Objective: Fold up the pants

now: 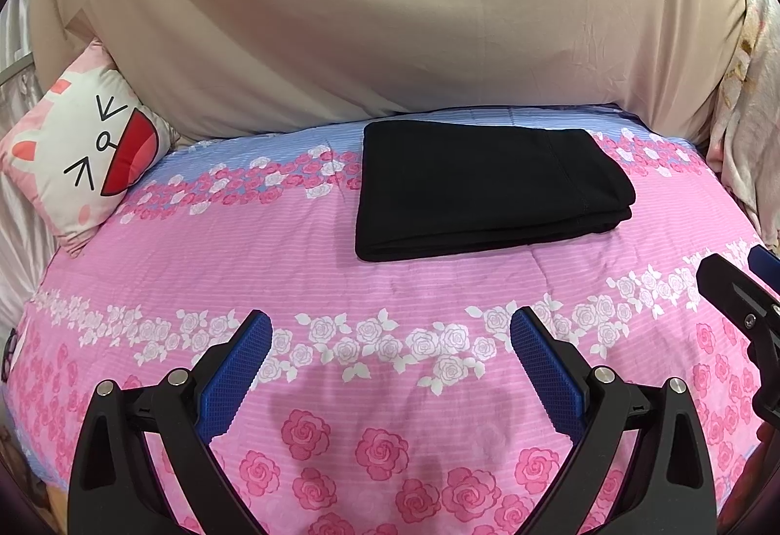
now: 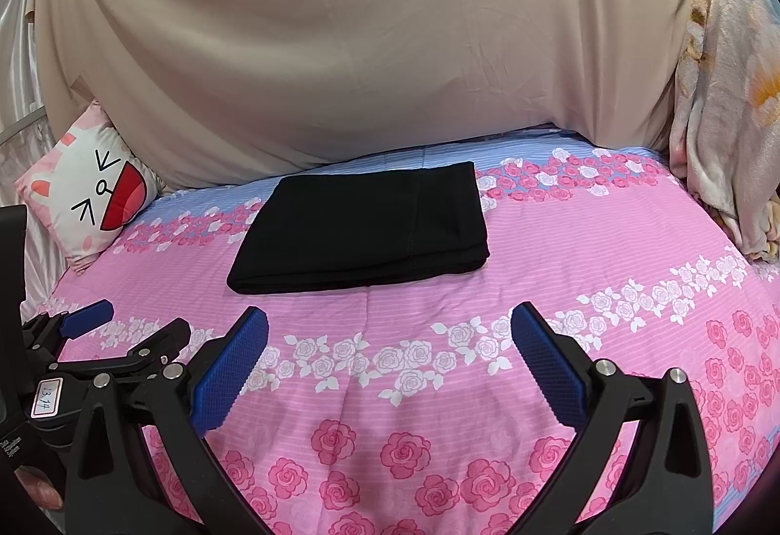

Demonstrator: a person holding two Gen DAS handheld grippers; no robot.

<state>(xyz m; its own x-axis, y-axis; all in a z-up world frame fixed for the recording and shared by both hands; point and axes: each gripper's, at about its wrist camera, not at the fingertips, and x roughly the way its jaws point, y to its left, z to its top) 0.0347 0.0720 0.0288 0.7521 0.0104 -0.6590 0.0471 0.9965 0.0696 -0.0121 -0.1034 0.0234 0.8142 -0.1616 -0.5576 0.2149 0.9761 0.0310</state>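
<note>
The black pants (image 1: 487,189) lie folded into a flat rectangular stack on the pink floral bedspread (image 1: 243,252), toward the far side of the bed; they also show in the right wrist view (image 2: 365,228). My left gripper (image 1: 390,330) is open and empty, hovering over the bedspread well short of the pants. My right gripper (image 2: 390,325) is open and empty, also short of the pants. The right gripper shows at the right edge of the left wrist view (image 1: 746,291); the left gripper shows at the left edge of the right wrist view (image 2: 112,330).
A cat-face cushion (image 1: 83,155) leans at the far left. A beige sheet (image 1: 390,23) hangs behind the bed. A pale floral blanket (image 2: 721,96) hangs at the right.
</note>
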